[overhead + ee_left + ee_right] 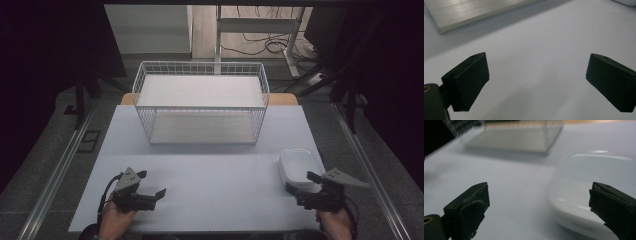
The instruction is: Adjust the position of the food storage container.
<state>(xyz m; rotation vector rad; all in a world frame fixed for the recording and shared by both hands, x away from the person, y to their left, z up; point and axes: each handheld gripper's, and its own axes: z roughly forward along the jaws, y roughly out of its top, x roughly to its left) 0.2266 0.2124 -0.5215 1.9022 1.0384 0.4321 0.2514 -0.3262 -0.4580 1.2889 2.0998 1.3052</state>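
Observation:
A white wire basket with a two-level white shelf stands at the back middle of the white table. A white plastic container lies at the right, near the front edge. My right gripper is open just in front of it; in the right gripper view the container sits between and beyond the wide-apart jaws, blurred. My left gripper is open over bare table at the front left, holding nothing; the left gripper view shows its gripper above plain table surface.
The basket's base edge shows at the top of the left gripper view. Metal rails run along both sides of the table. Desk legs and cables lie on the floor behind.

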